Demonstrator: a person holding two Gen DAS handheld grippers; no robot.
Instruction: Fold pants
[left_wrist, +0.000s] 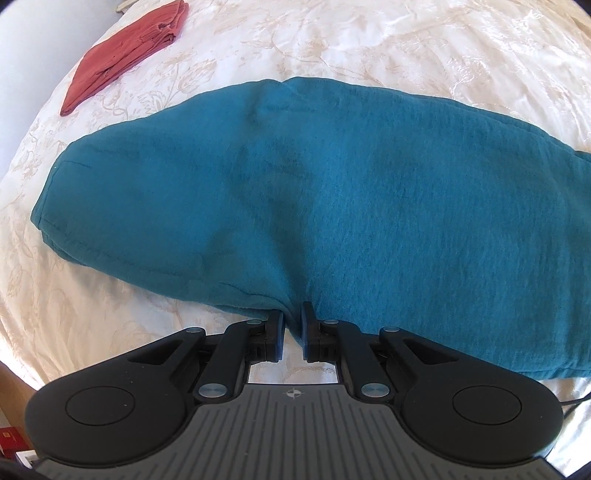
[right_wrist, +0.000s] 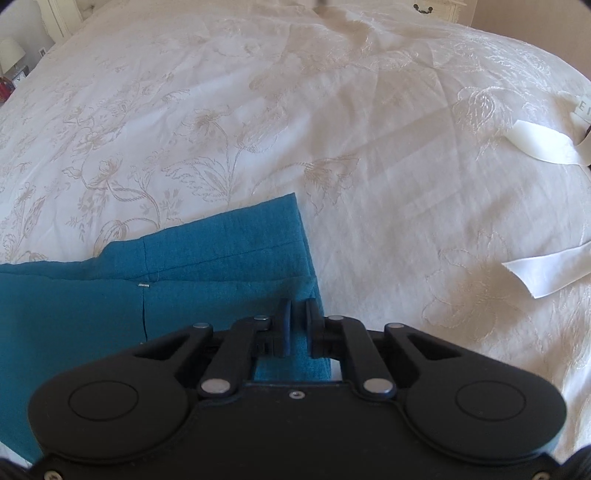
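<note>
Teal pants (left_wrist: 332, 192) lie folded lengthwise across the white embroidered bedspread (left_wrist: 406, 44), filling most of the left wrist view. My left gripper (left_wrist: 293, 318) is shut on their near edge, with a pinch of teal cloth rising between its fingers. In the right wrist view one end of the pants (right_wrist: 184, 280) shows its hem and a seam at the lower left. My right gripper (right_wrist: 298, 319) is shut on the near right corner of that end, teal cloth showing between its pads.
A folded rust-red garment (left_wrist: 122, 55) lies at the far left of the bed. Two white ribbon strips (right_wrist: 543, 146) (right_wrist: 546, 271) rest on the bedspread (right_wrist: 332, 129) at the right. A lamp (right_wrist: 11, 51) stands beyond the bed's left edge.
</note>
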